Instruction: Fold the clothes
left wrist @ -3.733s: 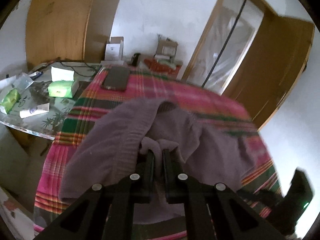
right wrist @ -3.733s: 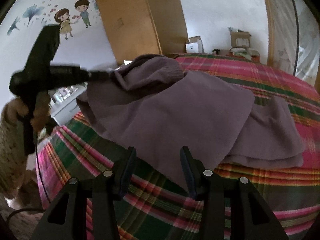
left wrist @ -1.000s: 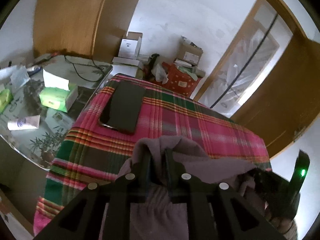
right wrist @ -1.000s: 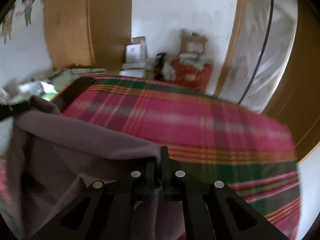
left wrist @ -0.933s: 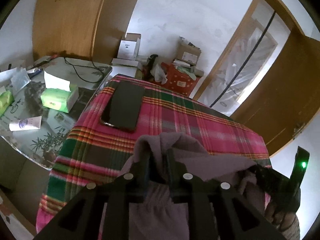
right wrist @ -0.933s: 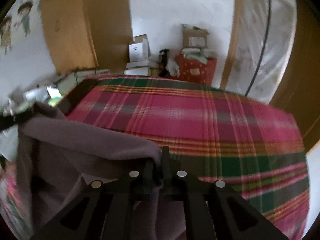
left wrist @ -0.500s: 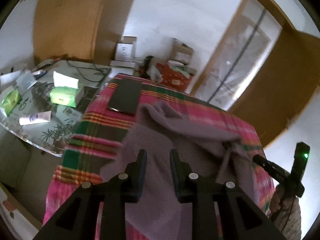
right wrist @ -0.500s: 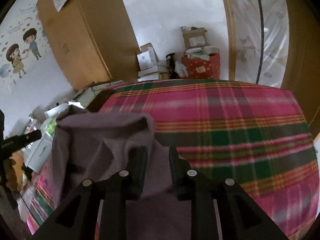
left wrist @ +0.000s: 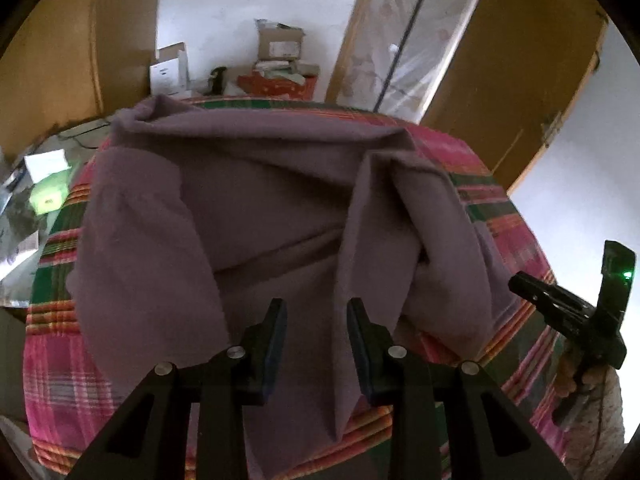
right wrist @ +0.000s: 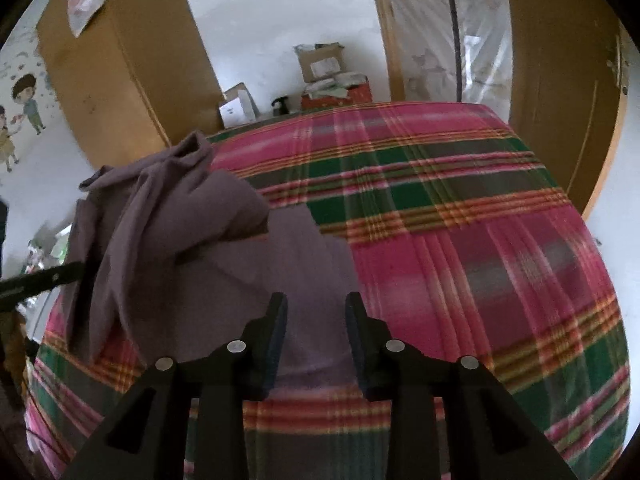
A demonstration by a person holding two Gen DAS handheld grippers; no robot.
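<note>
A mauve knitted garment (left wrist: 256,200) lies rumpled on the plaid-covered bed (left wrist: 52,360), with thick folds on its right side. My left gripper (left wrist: 316,320) hovers over its near part, jaws opening, with nothing pinched between the pads. In the right wrist view the same garment (right wrist: 168,232) is heaped at the left of the bed (right wrist: 480,240). My right gripper (right wrist: 316,316) is above the garment's near edge, jaws opening and holding nothing. The right gripper (left wrist: 532,288) also shows at the right edge of the left wrist view, held by a hand.
A glass side table (left wrist: 24,216) with a green tissue box (left wrist: 46,194) stands left of the bed. Cardboard boxes (left wrist: 280,44) and a red box are stacked against the far wall. Wooden wardrobe at left, wooden door (left wrist: 520,64) at right.
Both grippers let go of the garment and pulled back toward the near edge of the bed. The garment dropped from a raised bunch and now lies spread over the bedcover, hiding the dark phone.
</note>
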